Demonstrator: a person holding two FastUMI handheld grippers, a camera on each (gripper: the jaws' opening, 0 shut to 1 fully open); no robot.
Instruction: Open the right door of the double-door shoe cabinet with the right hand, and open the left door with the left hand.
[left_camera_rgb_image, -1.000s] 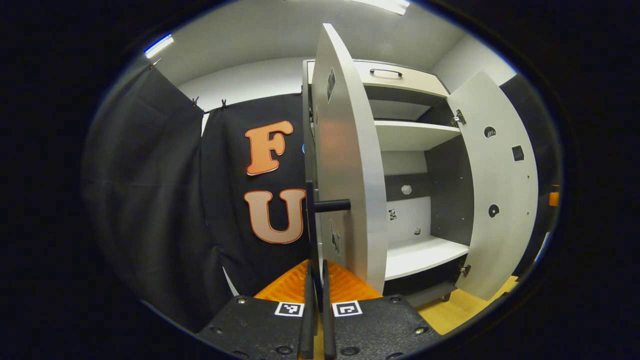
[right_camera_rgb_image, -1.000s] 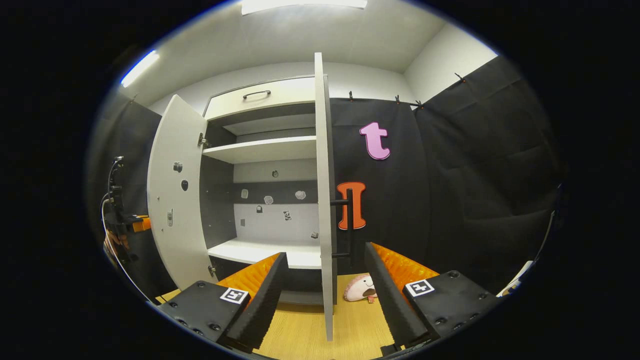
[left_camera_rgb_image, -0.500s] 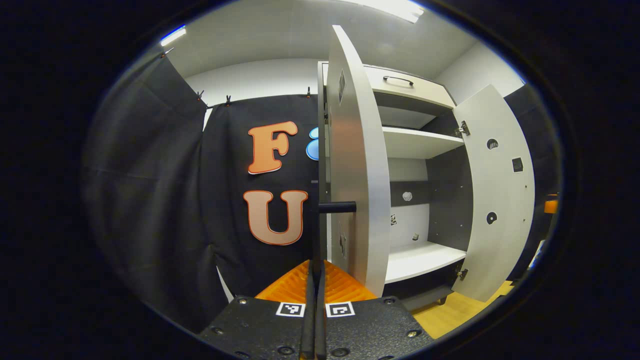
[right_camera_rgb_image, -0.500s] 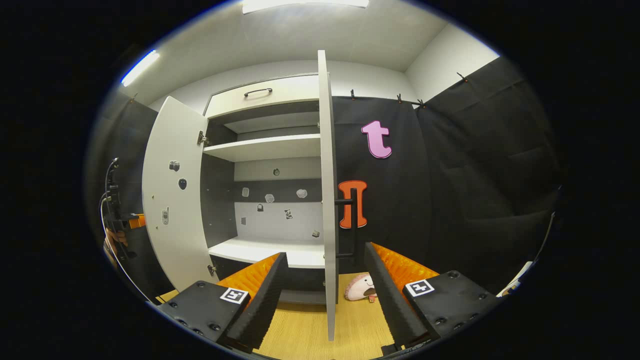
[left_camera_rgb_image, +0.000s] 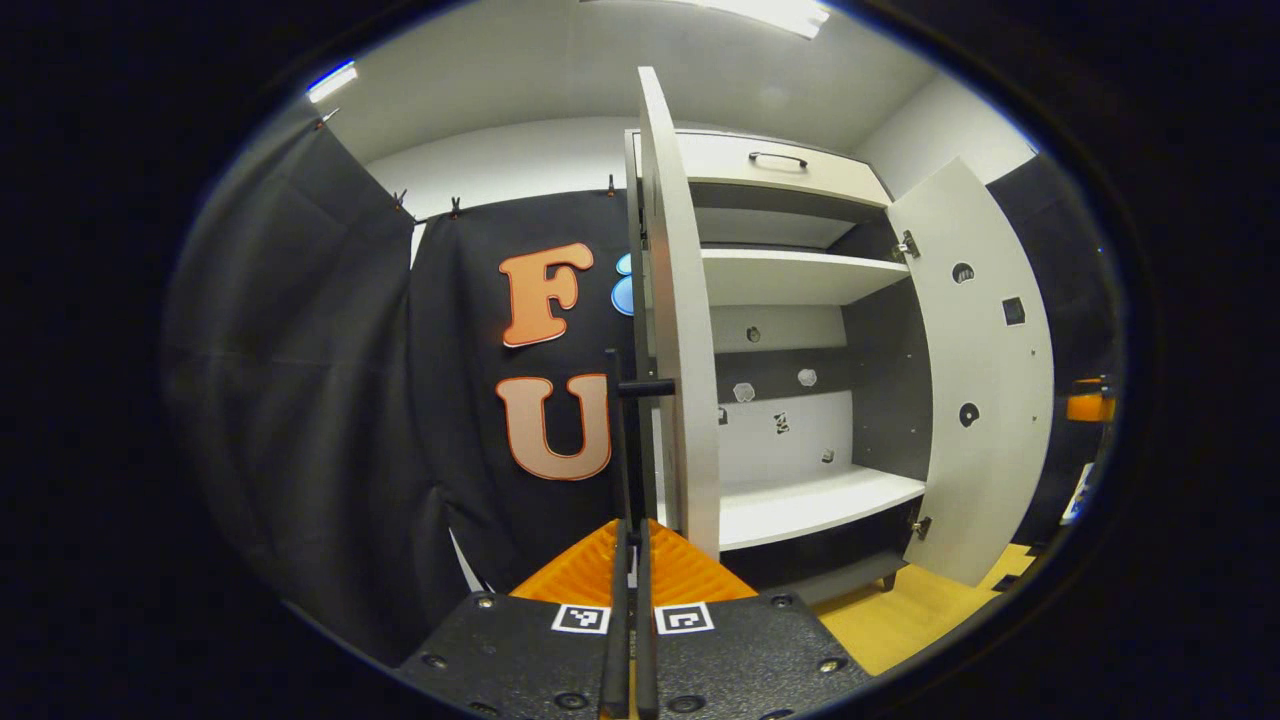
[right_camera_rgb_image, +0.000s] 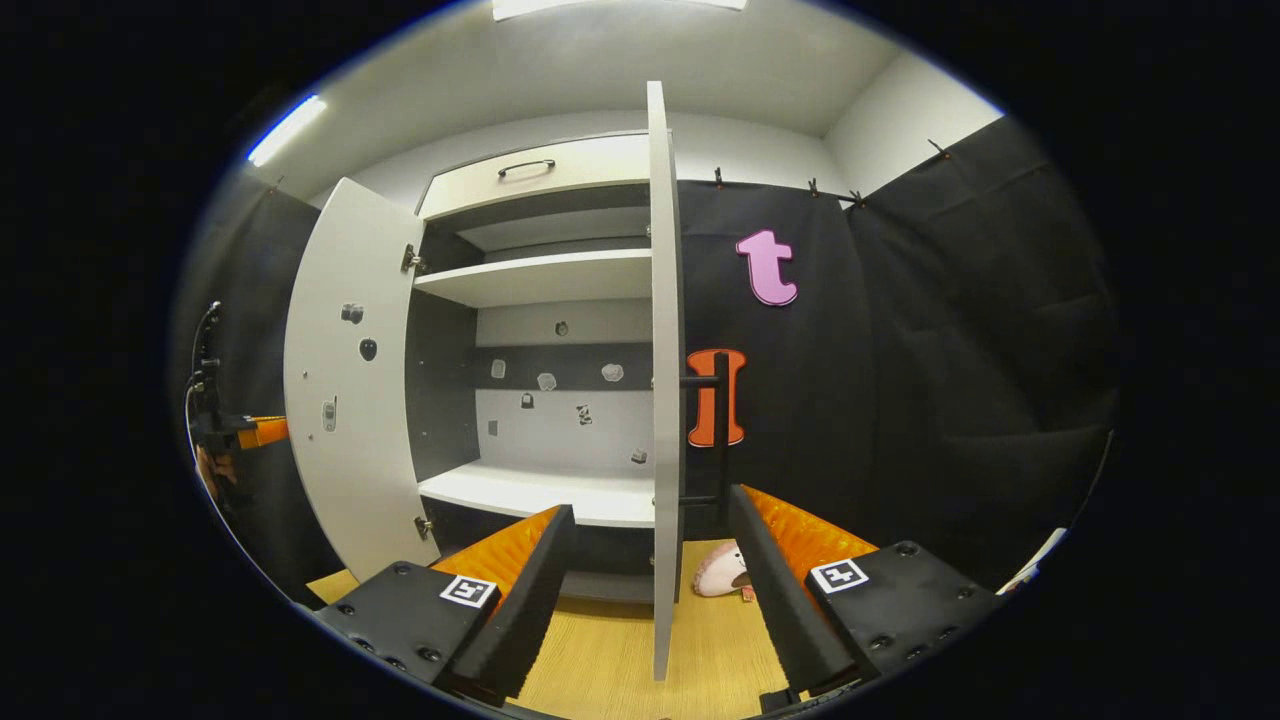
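The white shoe cabinet (left_camera_rgb_image: 800, 275) stands with both doors swung out and its shelves bare. In the left gripper view the left door (left_camera_rgb_image: 682, 330) is seen nearly edge-on, and my left gripper (left_camera_rgb_image: 628, 525) is shut on that door's black bar handle (left_camera_rgb_image: 622, 440). The right door (left_camera_rgb_image: 985, 380) hangs wide at the right. In the right gripper view the right door (right_camera_rgb_image: 662, 400) is edge-on, its black handle (right_camera_rgb_image: 720, 430) just beyond. My right gripper (right_camera_rgb_image: 652, 500) is open, a finger on either side of the door's edge and touching nothing. The left door (right_camera_rgb_image: 345, 400) shows at the left.
A pink plush toy (right_camera_rgb_image: 718, 572) lies on the wooden floor (right_camera_rgb_image: 600, 660) by the cabinet's foot. A drawer with a dark handle (left_camera_rgb_image: 778, 158) tops the cabinet. Black cloth walls close in on both sides. The other gripper and the hand on it (right_camera_rgb_image: 230, 440) show past the left door.
The left door has swung farther out with my left gripper on its handle, baring more of the shelves. My right gripper stays open and has shifted slightly beside the right door.
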